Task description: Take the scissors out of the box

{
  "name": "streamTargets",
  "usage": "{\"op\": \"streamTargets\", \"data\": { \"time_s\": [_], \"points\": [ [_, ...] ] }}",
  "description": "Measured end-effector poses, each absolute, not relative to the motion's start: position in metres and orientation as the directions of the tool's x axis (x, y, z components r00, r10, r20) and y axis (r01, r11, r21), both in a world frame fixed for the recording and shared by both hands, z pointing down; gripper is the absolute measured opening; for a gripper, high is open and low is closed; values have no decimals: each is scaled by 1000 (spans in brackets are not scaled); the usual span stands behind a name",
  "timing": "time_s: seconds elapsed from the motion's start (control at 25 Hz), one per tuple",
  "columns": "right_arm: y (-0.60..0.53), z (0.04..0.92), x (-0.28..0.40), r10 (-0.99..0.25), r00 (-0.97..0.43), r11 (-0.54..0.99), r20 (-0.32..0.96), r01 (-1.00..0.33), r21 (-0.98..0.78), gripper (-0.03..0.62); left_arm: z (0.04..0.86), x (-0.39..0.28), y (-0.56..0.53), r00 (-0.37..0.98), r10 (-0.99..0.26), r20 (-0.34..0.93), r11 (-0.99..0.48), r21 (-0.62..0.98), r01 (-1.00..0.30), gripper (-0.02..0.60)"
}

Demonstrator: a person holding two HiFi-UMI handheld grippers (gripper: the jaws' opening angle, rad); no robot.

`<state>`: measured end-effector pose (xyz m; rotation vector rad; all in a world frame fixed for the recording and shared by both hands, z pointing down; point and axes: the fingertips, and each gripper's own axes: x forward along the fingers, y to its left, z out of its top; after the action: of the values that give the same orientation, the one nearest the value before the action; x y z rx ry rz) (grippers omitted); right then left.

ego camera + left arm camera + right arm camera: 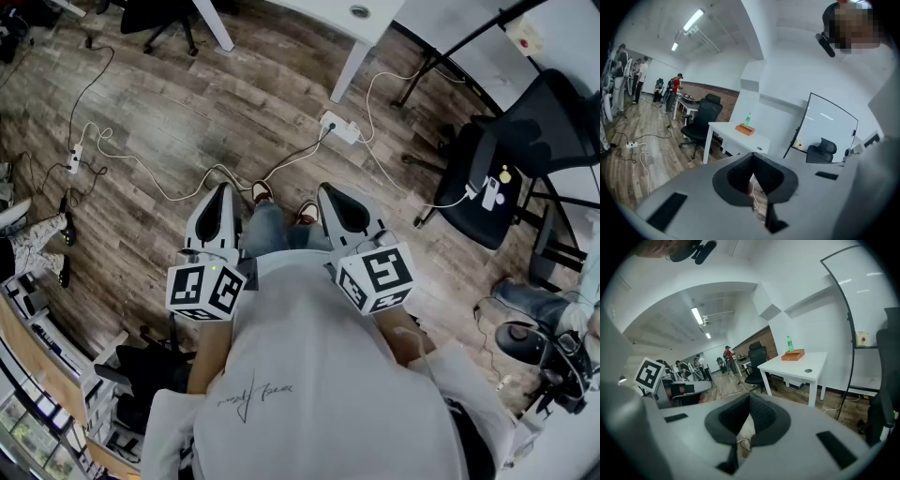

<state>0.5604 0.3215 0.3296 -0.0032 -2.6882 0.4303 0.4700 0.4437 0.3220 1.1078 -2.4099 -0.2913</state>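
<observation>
No scissors show in any view. A small orange-brown box [745, 130] lies on a white table [733, 133] with a green bottle [748, 119] behind it; the right gripper view shows the same box [793, 355] and table [806, 369]. Both grippers are held close in front of my body over the wood floor, far from that table. My left gripper [223, 192] has its jaws together with nothing between them [753, 157]. My right gripper [328, 192] also has its jaws meeting at the tips, empty [750, 398]. The marker cubes [204, 291] [377, 277] sit just above my shirt.
A white power strip [339, 127] and long cables cross the floor ahead. The white table's leg [349, 67] stands beyond it. A black office chair [506, 169] is at the right, cluttered shelving [37, 375] at the lower left. Several people stand far off [675, 89].
</observation>
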Motion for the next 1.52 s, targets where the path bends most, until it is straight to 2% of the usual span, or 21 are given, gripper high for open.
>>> {"op": "streamTargets", "data": {
  "time_s": [0.4, 0.6, 0.8, 1.52],
  "points": [
    [299, 332, 526, 13, -911, 954, 412, -112, -277, 9, 314, 407, 454, -601, -733, 319, 680, 342, -648, 8],
    [301, 323, 502, 52, -926, 927, 374, -94, -362, 11, 312, 383, 444, -566, -763, 311, 646, 351, -678, 8],
    [295, 322, 481, 17, -911, 947, 412, -117, -298, 11, 305, 359, 439, -546, -787, 288, 617, 355, -702, 8],
    [345, 318, 383, 32, -887, 963, 461, -95, -250, 11, 305, 278, 480, -503, -830, 242, 557, 412, -721, 7]
  ]
}}
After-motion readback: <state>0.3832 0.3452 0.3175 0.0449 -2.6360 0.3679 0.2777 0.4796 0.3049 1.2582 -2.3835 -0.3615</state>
